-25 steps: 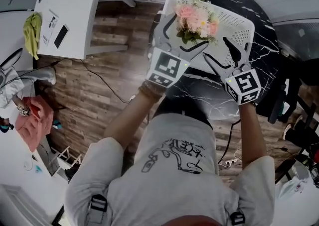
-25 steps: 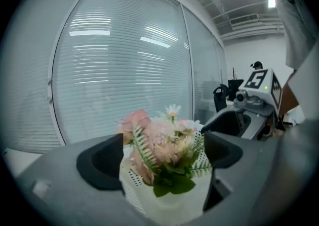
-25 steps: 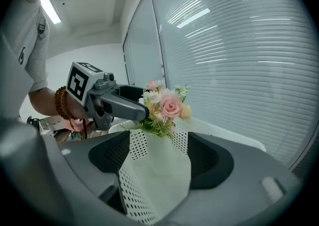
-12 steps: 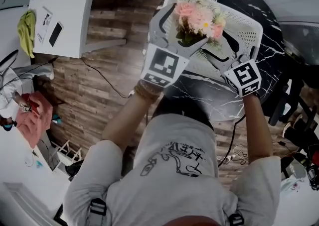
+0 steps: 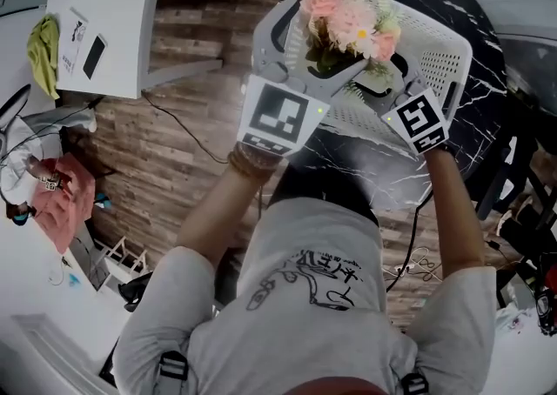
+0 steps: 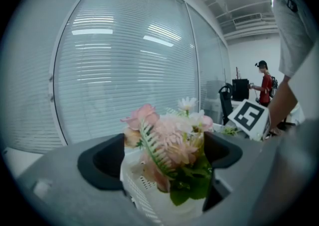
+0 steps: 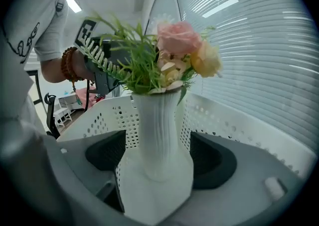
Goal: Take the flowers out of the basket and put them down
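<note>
Nearest: both grippers are held out ahead of the person, over the near rim of the basket.

Right gripper (image 7: 160, 160): jaws set wide, and noted as having just been opening further. A white ribbed vase (image 7: 157, 135) is framed between them, low on its body. Dark pad is visible on either side of the neck. No squeeze is seen, so the vase is judged not yet gripped.

Left gripper (image 6: 163, 158): jaws also spread wide and placed higher, level with the flowers (image 5: 348, 23). Blooms and fern fill the space between the jaws, with leaves close against one pad and a clear gap at the other. Nothing is held.

Flowers: a pink and cream bouquet, upright in the vase. The vase stands inside the white perforated basket (image 5: 439, 58), toward its left side as the head view shows it. The basket is set on the round black marble table (image 5: 474, 6).

Beyond: slatted window blinds are seen in both gripper views.

Step judged: approach for the pickup, with nothing lifted out. The next move calls for the right jaws to be closed firmly on the vase body, since the ribbed wall looks hard and smooth. The left jaws are best used only to steady, not to crush the soft blooms. A straight lift is then needed until the base clears the basket wall, before the vase is carried to bare table and set down upright.
</note>
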